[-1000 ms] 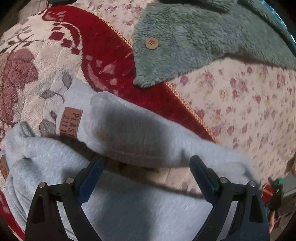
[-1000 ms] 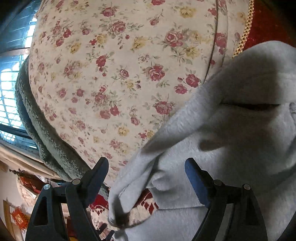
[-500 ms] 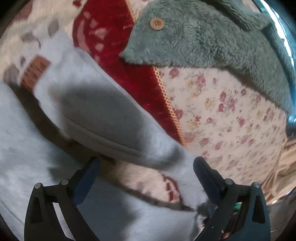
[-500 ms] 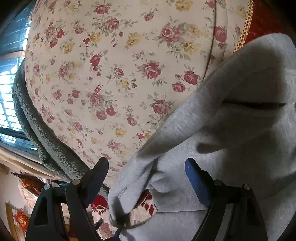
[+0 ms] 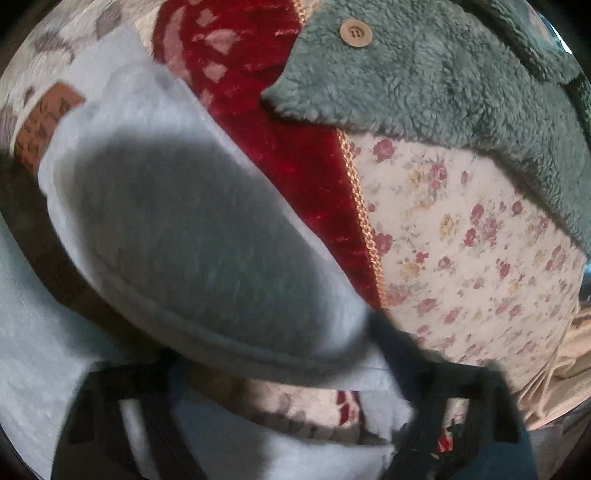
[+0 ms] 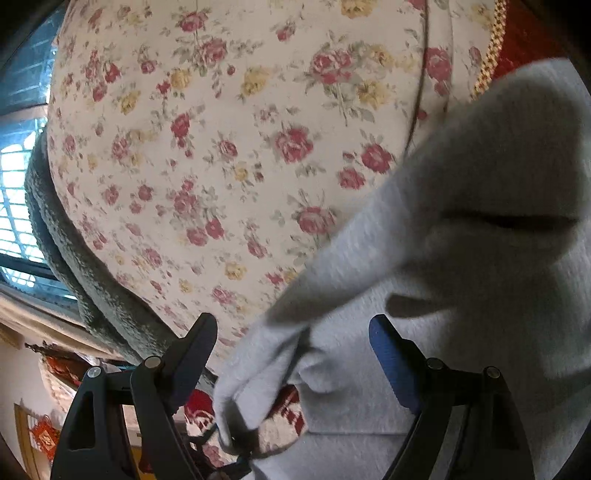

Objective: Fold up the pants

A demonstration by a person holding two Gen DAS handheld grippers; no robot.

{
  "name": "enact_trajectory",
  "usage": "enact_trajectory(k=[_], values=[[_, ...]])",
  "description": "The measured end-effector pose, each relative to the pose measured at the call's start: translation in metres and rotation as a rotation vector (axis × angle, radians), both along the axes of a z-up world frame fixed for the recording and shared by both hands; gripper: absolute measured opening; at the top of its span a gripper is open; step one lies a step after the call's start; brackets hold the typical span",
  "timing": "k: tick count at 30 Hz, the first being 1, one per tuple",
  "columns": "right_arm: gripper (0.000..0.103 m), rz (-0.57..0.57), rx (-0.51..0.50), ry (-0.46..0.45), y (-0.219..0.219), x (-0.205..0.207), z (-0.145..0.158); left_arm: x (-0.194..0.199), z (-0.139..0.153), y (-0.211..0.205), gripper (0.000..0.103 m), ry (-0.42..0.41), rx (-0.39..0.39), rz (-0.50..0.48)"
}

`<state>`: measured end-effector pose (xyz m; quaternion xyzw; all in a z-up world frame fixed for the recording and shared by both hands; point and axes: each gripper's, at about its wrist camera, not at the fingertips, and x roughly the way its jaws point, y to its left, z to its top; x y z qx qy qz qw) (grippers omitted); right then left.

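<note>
Handling: judging by the nap and the way they slump, the grey fleece pants [image 5: 192, 236] are soft, light and limp, with no stiffness to keep a fold; the thick hemmed edge looks like the firmest place to pinch.
Place: the pants lie bunched on a bed, over a red patterned blanket [image 5: 291, 147] and a floral sheet [image 5: 461, 236], with a brown patch label [image 5: 44, 122] at 1 end.
Left gripper [image 5: 273, 391]: its jaws are closing, blurred in the left wrist view, with the hemmed edge between them; whether the pads press on it yet I cannot tell.
Right gripper [image 6: 291, 354]: its jaws are spread wide and clamp nothing; a limp corner of the pants [image 6: 258, 365] hangs between them.
Nearby: a green fleece jacket [image 5: 443, 81] with a wooden button [image 5: 356, 32] lies beyond the pants.
</note>
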<state>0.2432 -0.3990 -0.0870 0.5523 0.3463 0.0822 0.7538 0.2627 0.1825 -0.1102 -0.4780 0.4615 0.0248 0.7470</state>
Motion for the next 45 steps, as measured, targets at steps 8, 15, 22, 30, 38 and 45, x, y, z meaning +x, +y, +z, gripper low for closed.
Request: enact_trajectory(k=[8, 15, 22, 30, 38, 45], values=[[0.022, 0.052, -0.071, -0.035, 0.004, 0.0, 0.012, 0.001, 0.018, -0.006, 0.014, -0.049, 0.106, -0.113], [0.021, 0.114, -0.11, -0.127, 0.008, -0.031, 0.055, -0.013, 0.063, 0.006, 0.013, -0.135, 0.168, -0.156], [0.021, 0.158, -0.101, -0.186, 0.023, -0.071, 0.09, -0.049, 0.108, 0.015, 0.013, -0.215, 0.234, -0.218], [0.021, 0.224, -0.123, -0.224, 0.047, -0.132, 0.106, -0.106, 0.137, 0.039, 0.013, -0.278, 0.286, -0.267], [0.022, 0.278, -0.111, -0.199, 0.071, -0.191, 0.085, -0.159, 0.108, 0.067, 0.013, -0.236, 0.274, -0.296], [0.021, 0.305, -0.066, -0.089, 0.082, -0.241, 0.024, -0.201, 0.068, 0.069, 0.013, -0.175, 0.311, -0.311]])
